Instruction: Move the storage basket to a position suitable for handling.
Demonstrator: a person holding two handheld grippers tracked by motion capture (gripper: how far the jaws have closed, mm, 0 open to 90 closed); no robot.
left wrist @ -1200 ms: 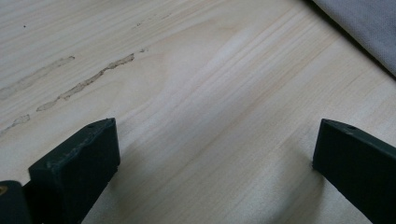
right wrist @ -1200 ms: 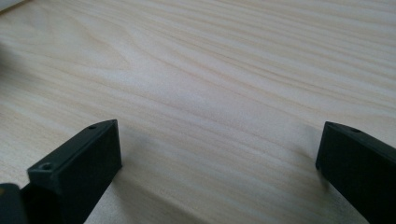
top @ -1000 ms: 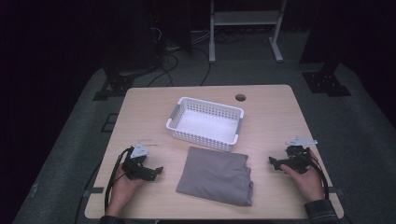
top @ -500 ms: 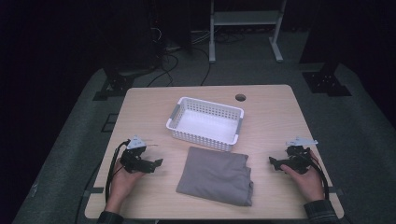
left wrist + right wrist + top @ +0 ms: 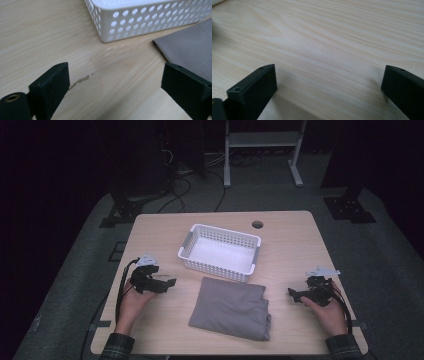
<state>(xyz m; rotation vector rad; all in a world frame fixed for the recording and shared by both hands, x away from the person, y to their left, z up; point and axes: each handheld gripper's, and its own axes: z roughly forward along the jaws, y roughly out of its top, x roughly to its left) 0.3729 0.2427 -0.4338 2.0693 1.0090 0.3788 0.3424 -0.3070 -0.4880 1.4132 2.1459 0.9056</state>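
Nearest the person, a folded grey cloth (image 5: 231, 308) lies flat on the wooden table (image 5: 290, 240), soft and matte, its layered edges stacked along the right side. Flanking it, well apart on either hand, we've got the left gripper (image 5: 170, 282) and the right gripper (image 5: 292, 293), both aimed inward at the cloth. Left jaws have just been closing a touch, yet they stand wide with nothing between them; right jaws gape wide too, holding nothing. Just beyond the cloth sits a white perforated basket (image 5: 220, 264), close to its far edge.
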